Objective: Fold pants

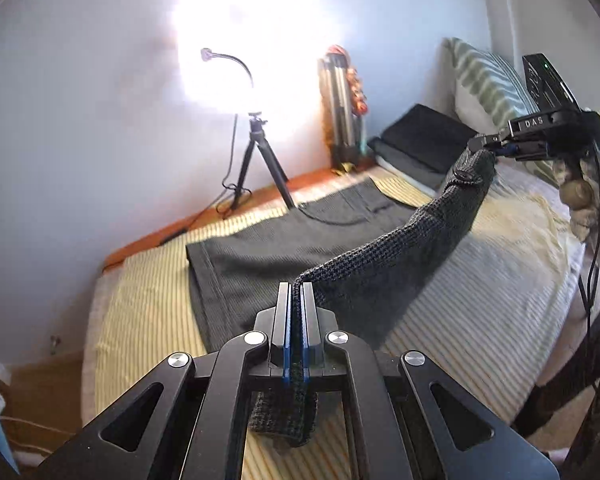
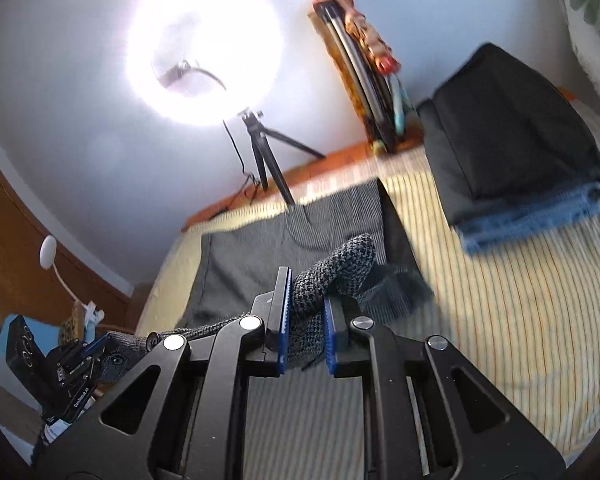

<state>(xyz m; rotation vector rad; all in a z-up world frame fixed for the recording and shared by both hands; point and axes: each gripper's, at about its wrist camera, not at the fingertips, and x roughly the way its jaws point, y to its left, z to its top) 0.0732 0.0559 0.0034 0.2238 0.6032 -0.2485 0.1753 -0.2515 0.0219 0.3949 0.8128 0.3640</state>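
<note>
Two tools, left tool (image 1: pixel 297 292) and right tool (image 2: pixel 306 304), each grip one pants (image 1: pixel 260 256).

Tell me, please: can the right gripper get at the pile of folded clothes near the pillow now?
Probably not yet. The right gripper has the pants between its fingers, so it is occupied. The folded clothes lie ahead on the bed with nothing between, so the path looks free once it lets go.

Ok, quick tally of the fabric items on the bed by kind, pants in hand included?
Dark grey houndstooth pants, held by the left hand-held gripper and right hand-held gripper: 1
Folded garments stacked, black on top, blue beneath: 2
Green-striped white pillow: 1
Total: 4
</note>
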